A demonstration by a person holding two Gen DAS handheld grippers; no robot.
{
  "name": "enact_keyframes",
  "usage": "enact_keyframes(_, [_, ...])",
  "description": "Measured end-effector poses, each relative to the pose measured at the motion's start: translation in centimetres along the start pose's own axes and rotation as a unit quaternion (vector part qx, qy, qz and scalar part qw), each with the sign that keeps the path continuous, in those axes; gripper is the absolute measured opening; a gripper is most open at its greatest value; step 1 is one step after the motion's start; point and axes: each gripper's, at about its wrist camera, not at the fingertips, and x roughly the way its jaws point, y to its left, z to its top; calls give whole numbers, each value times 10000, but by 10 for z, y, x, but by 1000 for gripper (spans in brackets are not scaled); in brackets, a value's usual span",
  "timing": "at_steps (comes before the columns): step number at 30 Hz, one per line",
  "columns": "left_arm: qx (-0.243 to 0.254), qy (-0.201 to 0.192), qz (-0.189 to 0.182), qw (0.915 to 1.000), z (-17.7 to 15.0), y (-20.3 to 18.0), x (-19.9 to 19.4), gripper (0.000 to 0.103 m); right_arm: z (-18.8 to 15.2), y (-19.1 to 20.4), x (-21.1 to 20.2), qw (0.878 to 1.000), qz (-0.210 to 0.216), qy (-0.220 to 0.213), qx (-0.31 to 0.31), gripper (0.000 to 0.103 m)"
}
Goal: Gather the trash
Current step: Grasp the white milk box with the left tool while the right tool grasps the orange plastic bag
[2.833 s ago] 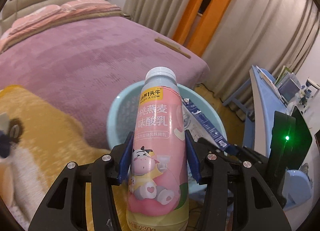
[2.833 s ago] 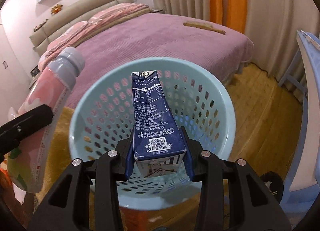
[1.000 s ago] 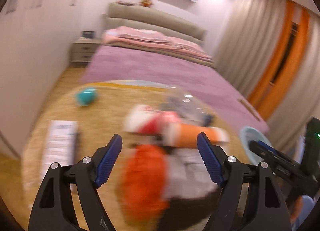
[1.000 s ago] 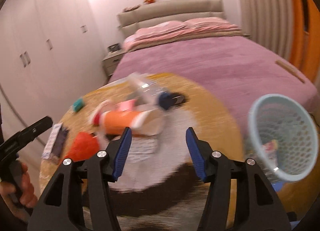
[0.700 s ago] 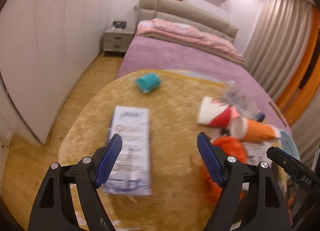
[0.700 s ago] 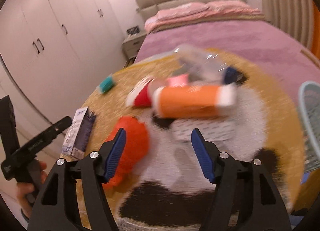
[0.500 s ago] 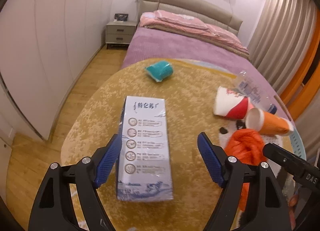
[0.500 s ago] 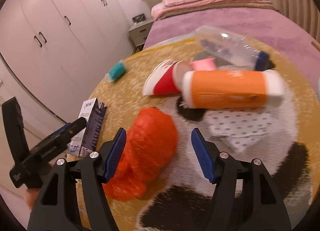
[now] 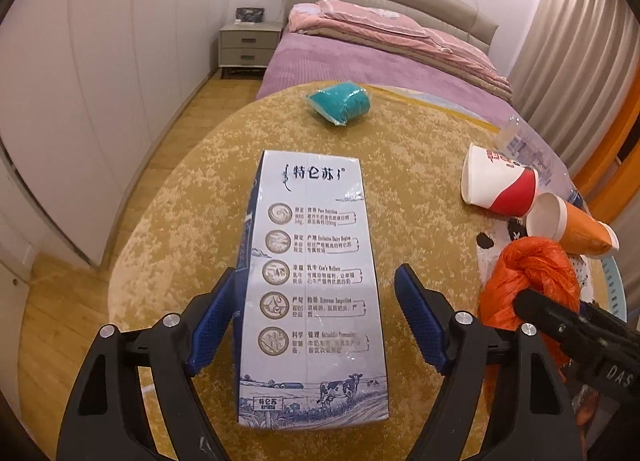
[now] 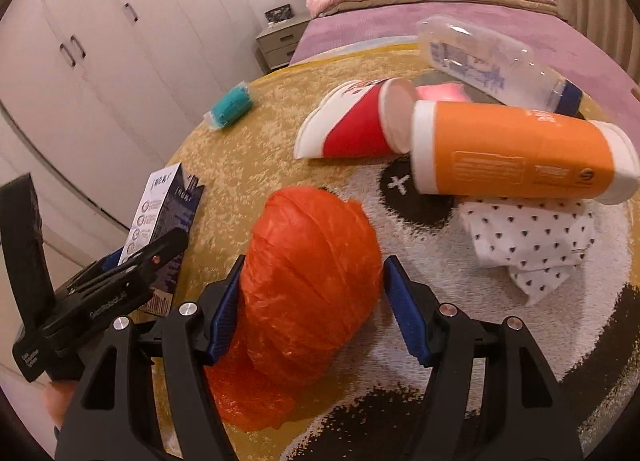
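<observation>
Milk carton (image 9: 312, 285) lies flat on the yellow rug (image 9: 180, 221), light and stiff, between the left claw's (image 9: 314, 321) parted pads: grip its long sides. Just right of the carton, the soft, crushable orange plastic bag (image 10: 308, 273) sits inside the right claw (image 10: 308, 305), spread apart, nothing clamped.

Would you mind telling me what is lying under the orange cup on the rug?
The orange cup lies on its side on a white dotted cloth on the rug. How far the cloth runs beneath it is hidden.
</observation>
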Motion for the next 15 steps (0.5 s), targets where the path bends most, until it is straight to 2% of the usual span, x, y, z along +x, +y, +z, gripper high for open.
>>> enact_keyframes(4, [-12,-8,-74,10000,-3,-2,-3,75,-7,4,3,9999,74,56,-98,63])
enact_keyframes(9, [-21,-27,-30,10000,-6,-3,-4,64,-14,12,-8,9991,112,-50,-395,37])
enact_keyframes(13, [-181,-45,-282,9994,-6,-3,-7,60,-19,14,-20,9987,140,-129,-468,34])
enact_keyframes(15, [-146,-99,-255,9995,-7,-6,-10,60,-22,11,-26,9987,160,-156,-448,33])
